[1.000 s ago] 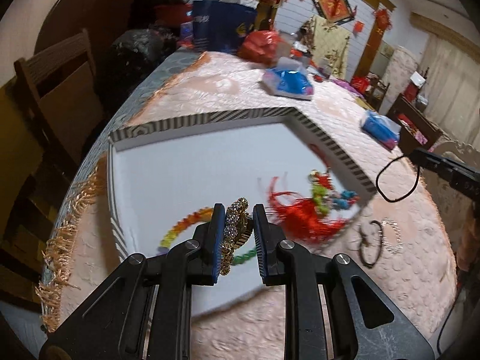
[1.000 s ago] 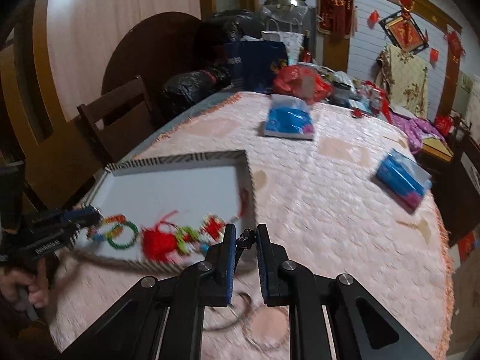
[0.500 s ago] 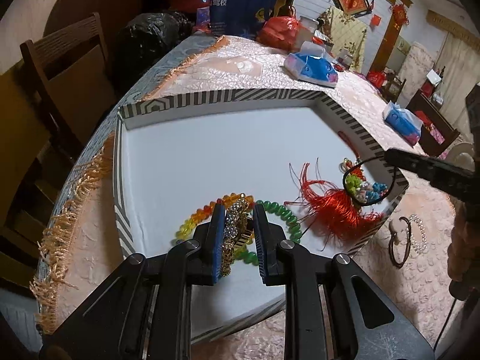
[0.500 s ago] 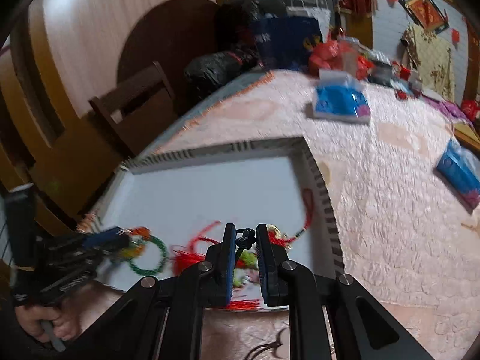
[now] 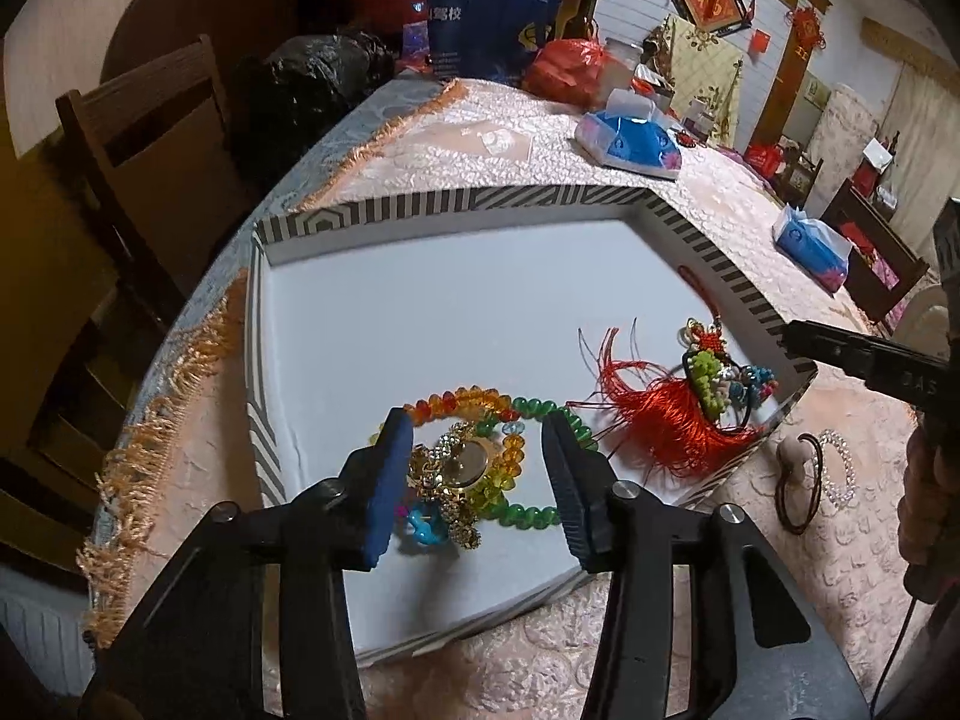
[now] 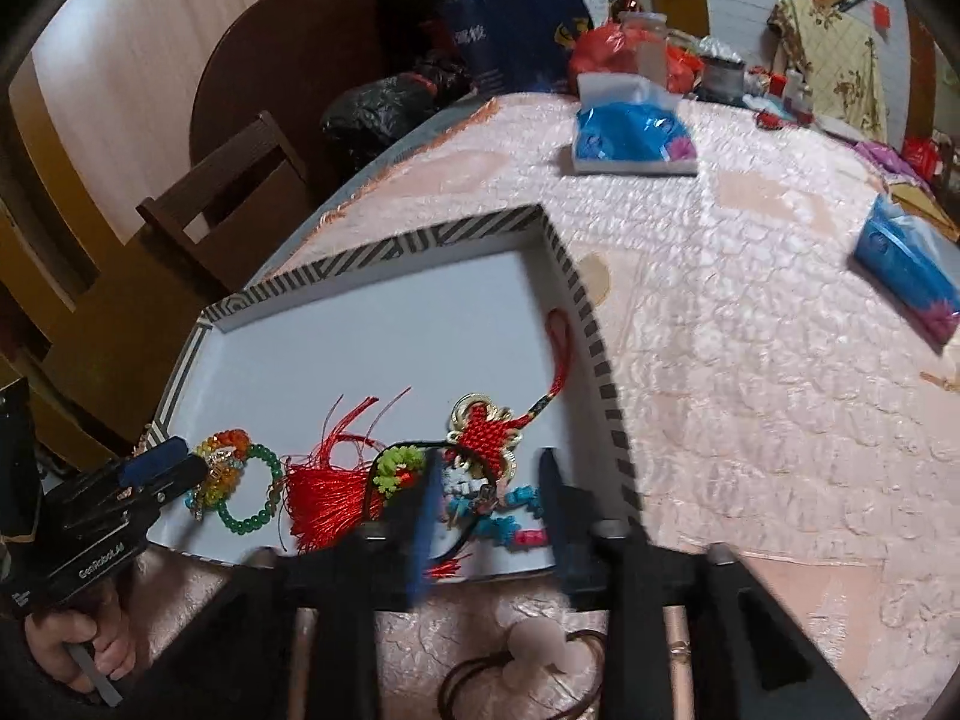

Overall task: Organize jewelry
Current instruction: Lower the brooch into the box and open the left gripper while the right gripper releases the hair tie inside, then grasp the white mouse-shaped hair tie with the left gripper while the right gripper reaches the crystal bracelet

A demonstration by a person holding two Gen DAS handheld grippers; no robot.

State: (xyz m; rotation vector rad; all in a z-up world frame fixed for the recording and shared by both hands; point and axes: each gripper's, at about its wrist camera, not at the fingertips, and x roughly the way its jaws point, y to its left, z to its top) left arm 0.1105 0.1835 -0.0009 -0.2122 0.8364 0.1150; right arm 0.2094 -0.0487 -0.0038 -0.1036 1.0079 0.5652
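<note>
A white tray with a striped rim lies on the pink tablecloth. My left gripper is open above a gold rhinestone watch that lies on a rainbow bead bracelet and a green bead bracelet. A red tassel ornament lies at the tray's right. My right gripper is open over the tassel ornament, with a thin black hair tie lying on it. Outside the tray lie a brown hair tie and a rhinestone bracelet.
Blue tissue packs lie further along the table. Bags and clutter stand at the far end. A wooden chair stands to the left. The tray rim rises beside the right gripper.
My left gripper opened and let the gold watch down onto the bead bracelets. My right gripper opened and dropped the black hair tie onto the tassel ornament in the tray.
</note>
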